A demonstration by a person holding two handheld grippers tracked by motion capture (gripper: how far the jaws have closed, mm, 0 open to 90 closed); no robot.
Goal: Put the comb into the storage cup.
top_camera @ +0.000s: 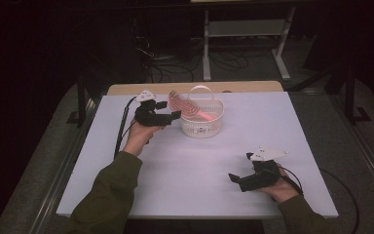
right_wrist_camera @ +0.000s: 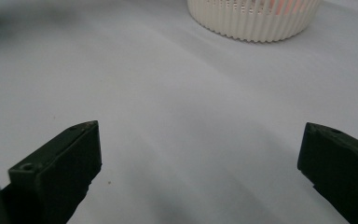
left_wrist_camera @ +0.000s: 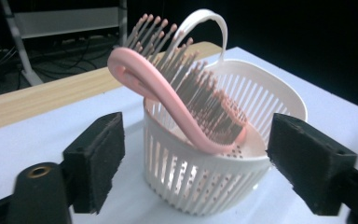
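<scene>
A pink hairbrush (top_camera: 185,105) stands tilted in a white slotted basket (top_camera: 202,127) at the far middle of the table, its head sticking up over the rim to the left. My left gripper (top_camera: 169,109) is just left of the basket, open, and its jaws touch nothing. In the left gripper view the hairbrush (left_wrist_camera: 168,98) leans inside the basket (left_wrist_camera: 191,182), beyond my left gripper (left_wrist_camera: 200,154), whose pads stand wide apart. My right gripper (top_camera: 242,167) rests low at the near right, open over bare table. The right gripper view shows my right gripper (right_wrist_camera: 200,154) and the basket (right_wrist_camera: 256,23) far ahead.
The white table top (top_camera: 272,122) has a wooden strip (top_camera: 126,88) along its far edge. A metal shelf frame (top_camera: 243,29) and floor cables (top_camera: 165,68) lie beyond it. The basket's handle (top_camera: 200,90) arches upright.
</scene>
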